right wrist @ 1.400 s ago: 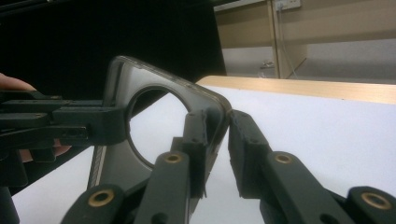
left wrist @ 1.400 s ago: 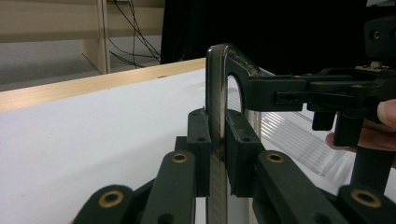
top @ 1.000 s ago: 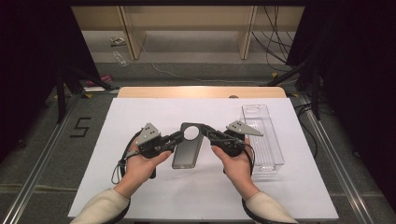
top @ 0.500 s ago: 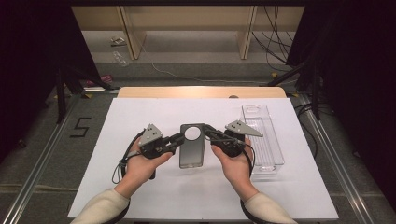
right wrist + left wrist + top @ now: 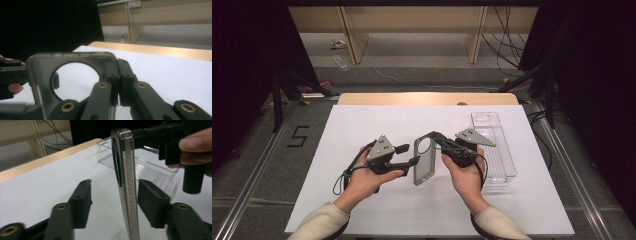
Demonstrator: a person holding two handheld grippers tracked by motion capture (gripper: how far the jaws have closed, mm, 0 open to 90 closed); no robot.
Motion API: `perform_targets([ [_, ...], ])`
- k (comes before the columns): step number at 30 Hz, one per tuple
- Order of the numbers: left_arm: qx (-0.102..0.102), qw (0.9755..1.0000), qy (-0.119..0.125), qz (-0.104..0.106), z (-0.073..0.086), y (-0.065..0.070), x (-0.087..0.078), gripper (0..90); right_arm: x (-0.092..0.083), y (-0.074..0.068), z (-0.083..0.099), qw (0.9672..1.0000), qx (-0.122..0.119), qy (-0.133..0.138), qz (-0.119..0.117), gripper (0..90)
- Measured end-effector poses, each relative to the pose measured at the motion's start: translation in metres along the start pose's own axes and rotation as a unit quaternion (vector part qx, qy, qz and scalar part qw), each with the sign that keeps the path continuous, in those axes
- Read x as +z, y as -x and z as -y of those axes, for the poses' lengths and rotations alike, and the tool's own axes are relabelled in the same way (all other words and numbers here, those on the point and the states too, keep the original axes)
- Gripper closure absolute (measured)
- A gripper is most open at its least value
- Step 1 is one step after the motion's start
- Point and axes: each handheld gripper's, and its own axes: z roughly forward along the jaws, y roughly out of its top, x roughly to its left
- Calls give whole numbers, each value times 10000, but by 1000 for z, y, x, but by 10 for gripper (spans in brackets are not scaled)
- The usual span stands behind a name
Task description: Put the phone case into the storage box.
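- Presently, phone case (image 5: 424,161): clear, with a round cutout, stood on edge above the white table (image 5: 362,210), left of the clear tray (image 5: 504,165).
- My right gripper (image 5: 435,139): jaws pinched on the case's top corner.
- My left gripper (image 5: 413,161): jaws wide, straddling the case's edge, not touching it.
- Risk: the thin corner hold could let the case swivel or drop if my left jaw nudged it.

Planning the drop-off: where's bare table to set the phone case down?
Free: white table left of the left gripper, and the near strip by the sleeves. Crowded: centre, where the right gripper holds the phone case, and right, by the clear tray.
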Motion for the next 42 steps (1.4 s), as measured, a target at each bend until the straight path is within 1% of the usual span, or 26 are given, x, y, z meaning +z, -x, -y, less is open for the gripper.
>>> perform_targets([
  [1,51,10000,-25,-12,0,1,0,340,-1,1,-1,10000,1,-7,42,889],
  [2,82,10000,-54,-5,0,1,0,316,-1,1,-1,10000,-2,-8,68,889],
  [4,168,9998,-116,7,0,2,0,237,-2,2,-1,9999,3,-4,101,889],
  [5,244,9996,-153,-10,0,3,-1,202,-2,3,-1,9999,-4,1,119,889],
  [7,308,9994,-184,0,0,3,-2,149,-2,3,-2,9999,-7,8,144,890],
  [9,363,9991,-198,21,1,2,-4,131,-3,3,-2,9999,-18,-2,167,889],
  [11,415,9989,-226,28,2,2,-5,87,-3,4,-2,9998,-28,8,187,890],
  [14,478,9986,-223,2,3,0,-8,56,-3,4,-3,9998,-45,3,203,889],
  [16,482,9986,-220,-22,4,-1,-10,46,-3,4,-3,9998,-45,11,207,889],
  [19,532,9982,-220,-138,6,-3,-12,25,-4,4,-4,9998,-56,11,213,889],
  [22,533,9982,-221,-172,8,-5,-15,9,-3,5,-4,9997,-70,2,220,889],
  [24,579,9980,-203,-182,8,-7,-17,6,-3,5,-4,9997,-69,-3,221,889],
  [27,548,9982,-190,-183,9,-7,-20,0,-4,6,-4,9997,-71,4,232,889],
  [30,578,9979,-188,-221,11,-9,-23,0,-4,6,-5,9997,-77,11,237,889],
  [39,565,9979,-101,-314,14,-14,-32,0,-7,8,-9,9996,-75,44,277,889],
  [42,580,9976,-109,-352,15,-16,-34,0,-8,9,-10,9995,-61,55,289,889],
])
